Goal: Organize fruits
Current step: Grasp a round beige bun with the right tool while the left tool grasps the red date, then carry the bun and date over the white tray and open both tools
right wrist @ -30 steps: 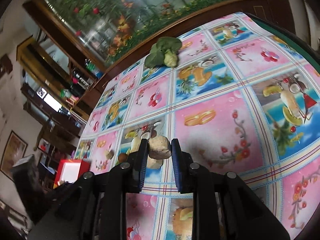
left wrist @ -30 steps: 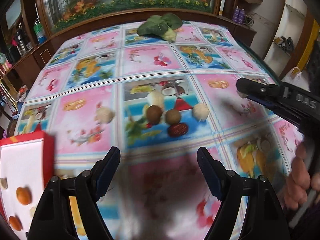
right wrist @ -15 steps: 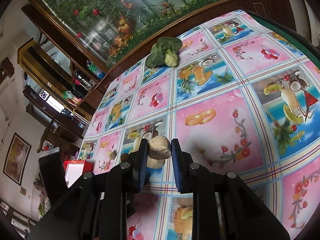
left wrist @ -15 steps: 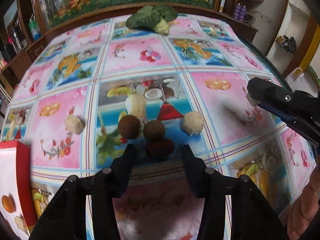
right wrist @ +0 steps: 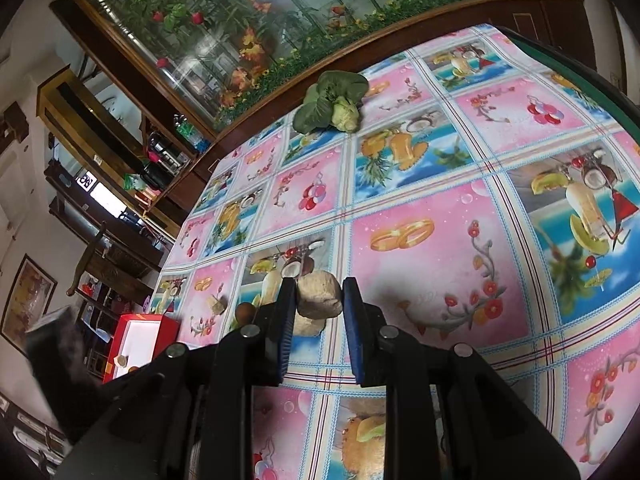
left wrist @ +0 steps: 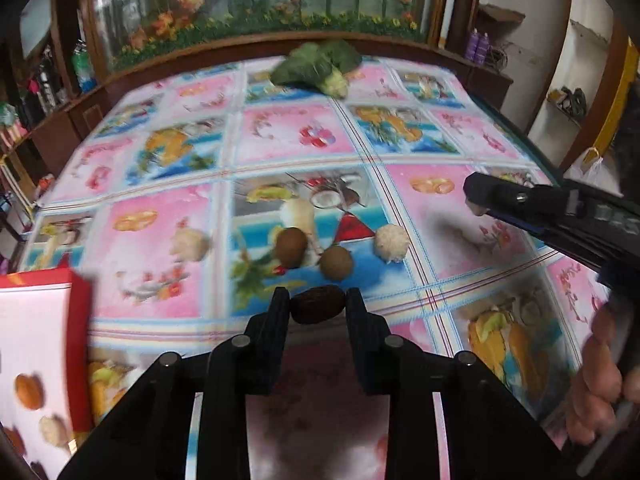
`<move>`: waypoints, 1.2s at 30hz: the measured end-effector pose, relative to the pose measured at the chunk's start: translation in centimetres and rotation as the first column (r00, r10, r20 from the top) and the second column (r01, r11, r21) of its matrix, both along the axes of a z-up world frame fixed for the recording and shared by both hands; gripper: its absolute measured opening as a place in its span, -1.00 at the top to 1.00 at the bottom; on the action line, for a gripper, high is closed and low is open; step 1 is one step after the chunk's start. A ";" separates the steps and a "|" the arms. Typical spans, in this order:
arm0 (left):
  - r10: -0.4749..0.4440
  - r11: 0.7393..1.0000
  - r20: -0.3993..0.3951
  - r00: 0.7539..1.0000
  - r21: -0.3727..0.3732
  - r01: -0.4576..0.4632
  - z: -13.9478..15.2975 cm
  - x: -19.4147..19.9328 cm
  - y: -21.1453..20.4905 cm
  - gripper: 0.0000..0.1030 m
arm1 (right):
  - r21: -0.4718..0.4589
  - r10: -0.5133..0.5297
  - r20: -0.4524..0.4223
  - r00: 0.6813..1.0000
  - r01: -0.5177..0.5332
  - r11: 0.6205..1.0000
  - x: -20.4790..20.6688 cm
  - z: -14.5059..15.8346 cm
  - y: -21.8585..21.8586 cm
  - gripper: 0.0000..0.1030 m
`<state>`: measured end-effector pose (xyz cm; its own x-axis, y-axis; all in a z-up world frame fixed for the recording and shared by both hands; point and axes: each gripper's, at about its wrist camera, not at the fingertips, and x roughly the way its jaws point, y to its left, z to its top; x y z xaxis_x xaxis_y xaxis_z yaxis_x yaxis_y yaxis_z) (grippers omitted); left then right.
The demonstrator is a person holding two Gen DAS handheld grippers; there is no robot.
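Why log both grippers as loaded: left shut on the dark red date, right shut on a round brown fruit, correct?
Not quite. The left gripper does clamp the dark red date. The right gripper clamps a pale beige lumpy fruit, not a brown one, per the right wrist view.

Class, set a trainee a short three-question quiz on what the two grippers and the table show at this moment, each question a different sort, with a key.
1. True or false: the left gripper is closed on a dark red fruit.
2. Multiple choice: what lies at the far end of the table? A) a kettle B) a leafy green vegetable C) a stack of plates
3. Fill in: the red box sits to the ____ in the left wrist view.

Key
1. True; its fingers press the fruit on both sides.
2. B; the leafy green vegetable lies near the far edge.
3. Left. Meanwhile the right gripper holds a pale lumpy fruit.
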<state>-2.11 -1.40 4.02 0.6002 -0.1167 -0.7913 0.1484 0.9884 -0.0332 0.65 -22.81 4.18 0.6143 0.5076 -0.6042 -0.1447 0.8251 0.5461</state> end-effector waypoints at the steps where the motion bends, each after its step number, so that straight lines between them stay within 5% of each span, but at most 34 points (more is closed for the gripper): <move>1: 0.010 1.000 0.016 1.000 -0.002 -0.010 0.5 -0.6 0.5 0.46 | -0.004 0.004 0.012 1.000 -0.004 1.000 -0.1 0.1 0.1 0.51; 12: 0.172 0.979 0.203 0.964 0.070 -0.189 5.0 -5.8 7.5 0.46 | -0.072 0.037 0.079 0.996 -0.032 0.997 -1.0 0.3 2.5 0.51; 21: 0.230 0.964 0.241 0.943 0.072 -0.254 5.6 -8.2 12.1 0.46 | -0.046 0.135 0.111 0.985 -0.131 0.990 -3.1 1.3 9.1 0.51; 30: 0.306 0.944 0.252 0.918 0.047 -0.327 5.6 -9.7 17.0 0.46 | -0.038 0.342 0.091 0.935 -0.340 0.940 -5.2 0.8 19.7 0.50; 36: 0.401 0.906 0.244 0.883 0.036 -0.422 5.2 -10.9 21.9 0.46 | -0.048 0.454 0.099 0.885 -0.452 0.891 -7.9 0.8 24.2 0.50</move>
<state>-12.99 20.47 9.21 0.7424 0.2419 -0.6248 -0.2791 0.9594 0.0399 -7.20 1.43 4.99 0.3808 0.7327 -0.5640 -0.5608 0.6680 0.4892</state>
